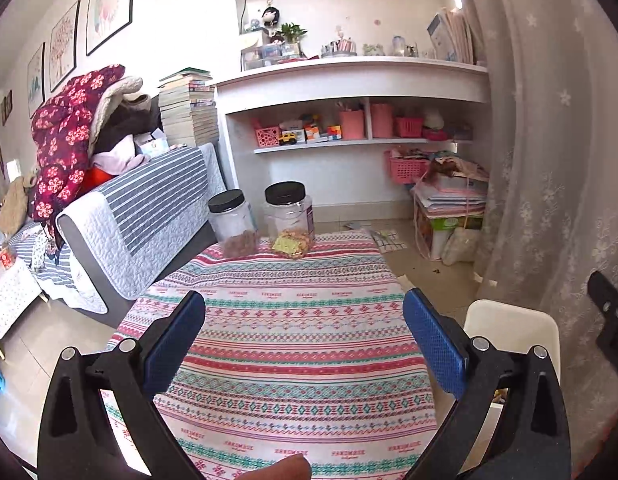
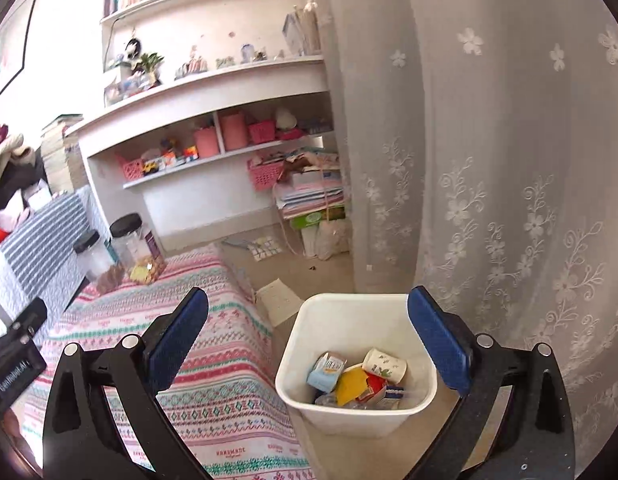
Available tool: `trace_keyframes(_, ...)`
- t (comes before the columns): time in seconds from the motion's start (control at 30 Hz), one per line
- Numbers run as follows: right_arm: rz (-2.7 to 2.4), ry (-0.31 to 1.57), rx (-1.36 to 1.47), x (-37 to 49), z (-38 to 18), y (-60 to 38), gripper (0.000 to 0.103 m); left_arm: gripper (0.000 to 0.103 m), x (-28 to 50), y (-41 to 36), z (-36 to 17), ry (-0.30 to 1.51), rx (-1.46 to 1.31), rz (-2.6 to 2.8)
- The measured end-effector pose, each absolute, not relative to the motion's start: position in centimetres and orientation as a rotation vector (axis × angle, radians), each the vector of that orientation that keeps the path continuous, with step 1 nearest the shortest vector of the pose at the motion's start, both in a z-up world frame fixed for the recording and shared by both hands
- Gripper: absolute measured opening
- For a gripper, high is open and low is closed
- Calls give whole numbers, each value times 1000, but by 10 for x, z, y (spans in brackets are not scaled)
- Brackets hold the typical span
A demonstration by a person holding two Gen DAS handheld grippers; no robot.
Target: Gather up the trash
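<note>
**Bin loaded, table looks cleared of litter**

The white bin [image 2: 355, 364] stands on the floor just beside the patterned tablecloth [image 1: 285, 320], between it and the lace curtain [image 2: 509, 160]. Inside the bin lie a paper cup [image 2: 385, 364], a pale blue carton [image 2: 325, 372] and yellow and red wrappers [image 2: 359, 386], so collection seems largely done. On the cloth only two black-lidded jars [image 1: 261, 218] stand at the end far from the bin; these look like food storage, not trash. Scraps of paper [image 2: 279, 300] on the floor just beyond the bin may remain to be picked up.

The right gripper [image 2: 309, 336] hangs above the bin, jaws spread wide and holding nothing. The left gripper [image 1: 305, 332], over the cloth beside the bin, is likewise wide and empty
</note>
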State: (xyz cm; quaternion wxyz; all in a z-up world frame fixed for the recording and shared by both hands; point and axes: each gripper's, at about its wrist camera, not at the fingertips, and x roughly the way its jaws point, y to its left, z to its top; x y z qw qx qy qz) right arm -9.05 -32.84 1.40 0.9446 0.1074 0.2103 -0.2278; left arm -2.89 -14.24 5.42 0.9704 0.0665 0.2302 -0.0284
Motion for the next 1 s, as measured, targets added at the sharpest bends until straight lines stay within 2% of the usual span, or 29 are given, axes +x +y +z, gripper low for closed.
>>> trace_keyframes(0.37,-404,435,140,-67,3,-274,96,96,-33,-90,20,524,106,-23)
trace_keyframes(0.57,-389,415,66,-63,-1,-256,96,96,-24,-84,15,546,95,-28)
trace_keyframes(1.0,-373,447,91,-54,-6,-259,96,96,-13,-86,12,567,71,-30)
